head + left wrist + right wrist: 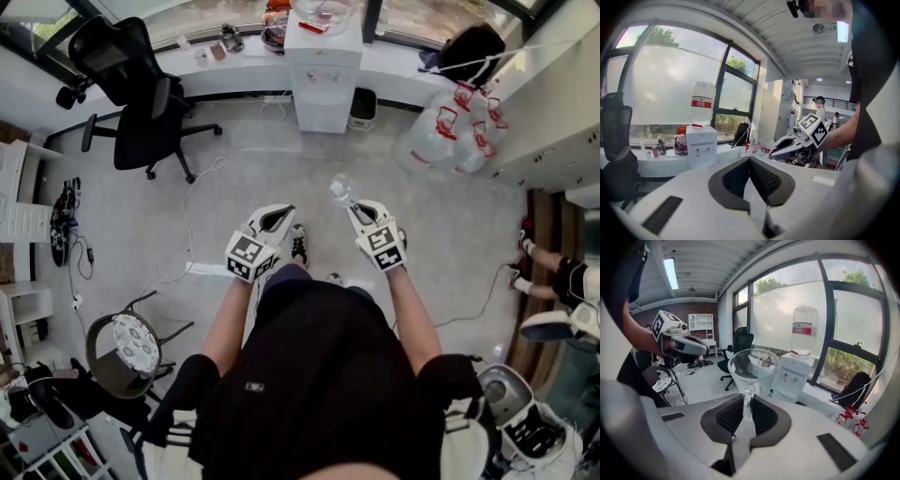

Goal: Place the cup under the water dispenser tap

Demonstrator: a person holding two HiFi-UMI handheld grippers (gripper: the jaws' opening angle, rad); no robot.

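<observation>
Right gripper (743, 416) jaws pinch the stem of the clear cup (752, 367), which stands upright above them, in the air over the floor (234, 178). Left gripper (750, 161) jaws are pressed together on nothing. Well apart from both, the dispenser (791, 376) stands ahead by the window. I judge this the carry step: cup in hand, not yet at the tap. Next calls for closing on the dispenser, keeping the cup upright, and lining its bowl beneath one tap before letting go.
</observation>
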